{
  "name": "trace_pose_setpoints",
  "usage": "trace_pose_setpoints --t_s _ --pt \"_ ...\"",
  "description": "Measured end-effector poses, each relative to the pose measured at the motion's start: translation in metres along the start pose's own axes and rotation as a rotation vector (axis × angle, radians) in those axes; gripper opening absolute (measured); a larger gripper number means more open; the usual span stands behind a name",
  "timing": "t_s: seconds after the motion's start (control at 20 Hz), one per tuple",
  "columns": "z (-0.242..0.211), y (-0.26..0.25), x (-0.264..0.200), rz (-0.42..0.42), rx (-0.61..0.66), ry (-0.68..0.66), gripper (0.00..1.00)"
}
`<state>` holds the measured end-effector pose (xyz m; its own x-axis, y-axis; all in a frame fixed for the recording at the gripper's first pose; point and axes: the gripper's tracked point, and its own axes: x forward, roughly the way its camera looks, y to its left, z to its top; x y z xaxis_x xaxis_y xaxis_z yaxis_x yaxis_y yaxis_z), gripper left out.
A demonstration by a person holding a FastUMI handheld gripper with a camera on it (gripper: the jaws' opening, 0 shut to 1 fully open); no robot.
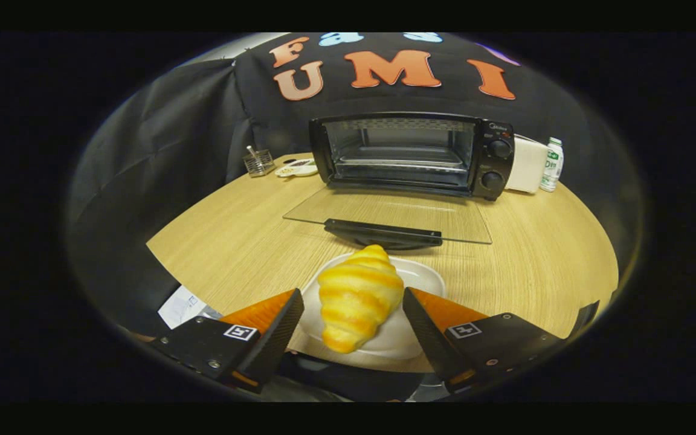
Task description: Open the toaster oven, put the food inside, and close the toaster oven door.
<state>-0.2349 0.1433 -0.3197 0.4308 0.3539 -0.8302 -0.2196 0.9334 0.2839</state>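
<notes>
- On the far left of the pale wood-grain worktop (233,235), near the booth's black cloth wall, stands a small wire-mesh metal basket (258,162) with a utensil upright in it; just to its right lies a small white dish (297,169) with something dark on it.
- At the worktop's near left edge, beside the left finger, lies a white printed paper slip (182,305).
- Between the fingers sits the golden-yellow striped croissant (357,297), resting on an oval white plate (423,279); its pointed end faces the oven.
- The tool (353,320) is spread wide, a finger on either side of the croissant, and neither finger is seen to touch it.
- Beyond the plate lies the glass door (384,214) of the black toaster oven (411,154), folded down flat with its black handle (383,232) nearest the croissant; the cavity is open, with a wire rack inside.
- Right of the oven's two knobs stands a white boxy appliance (528,164), then a small white bottle with a green label (553,163).
</notes>
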Motion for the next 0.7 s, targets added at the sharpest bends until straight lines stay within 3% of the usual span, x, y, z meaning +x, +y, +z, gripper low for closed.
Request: trace_pose_setpoints --t_s 0.35,0.5,0.7 --pt "-0.021 -0.009 0.013 -0.062 -0.027 0.042 0.98" --pt "-0.022 -0.006 0.012 -0.033 -0.018 0.053 0.80" --pt "-0.015 -0.008 0.002 0.040 0.069 0.001 0.70"
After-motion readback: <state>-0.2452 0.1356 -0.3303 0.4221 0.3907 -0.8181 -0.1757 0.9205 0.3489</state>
